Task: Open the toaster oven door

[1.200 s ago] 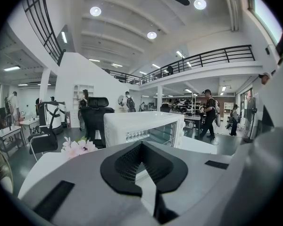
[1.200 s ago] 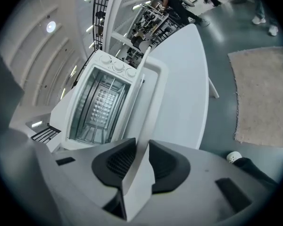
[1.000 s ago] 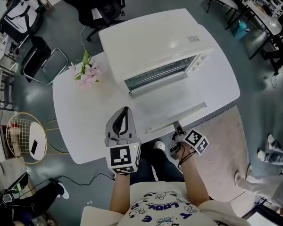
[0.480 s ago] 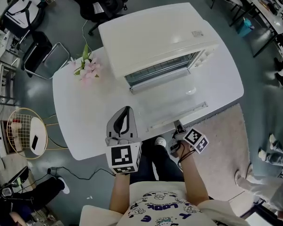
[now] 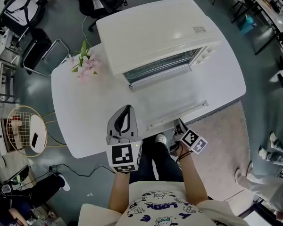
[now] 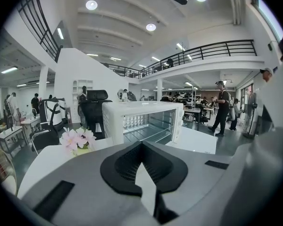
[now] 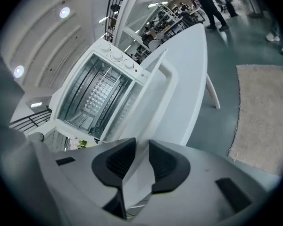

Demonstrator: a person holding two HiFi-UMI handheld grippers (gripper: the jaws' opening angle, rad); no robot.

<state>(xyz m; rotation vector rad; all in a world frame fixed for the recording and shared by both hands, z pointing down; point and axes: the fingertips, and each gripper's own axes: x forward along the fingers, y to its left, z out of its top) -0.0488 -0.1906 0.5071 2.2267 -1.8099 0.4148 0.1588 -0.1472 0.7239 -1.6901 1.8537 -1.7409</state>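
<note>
Boxy white toaster oven (image 5: pixel 151 36) sits on the white bench (image 5: pixel 85 117), its glass door (image 5: pixel 172 99) lying flat open. Right tongs (image 5: pixel 178 123) pinch the door's long white handle (image 5: pixel 188 110); left tongs (image 5: pixel 127 109) hover, pressed together, empty.

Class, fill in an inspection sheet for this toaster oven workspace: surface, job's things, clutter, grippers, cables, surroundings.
Surface: white table, holding the oven and flowers.
Job's things: toaster oven, door lowered fully open.
Clutter: pink flowers beside the oven.
Grippers: right gripper closed on door handle; left gripper shut, empty.
Cables: black cable on floor.
Surroundings: office chair, folding chair, rug.
</note>
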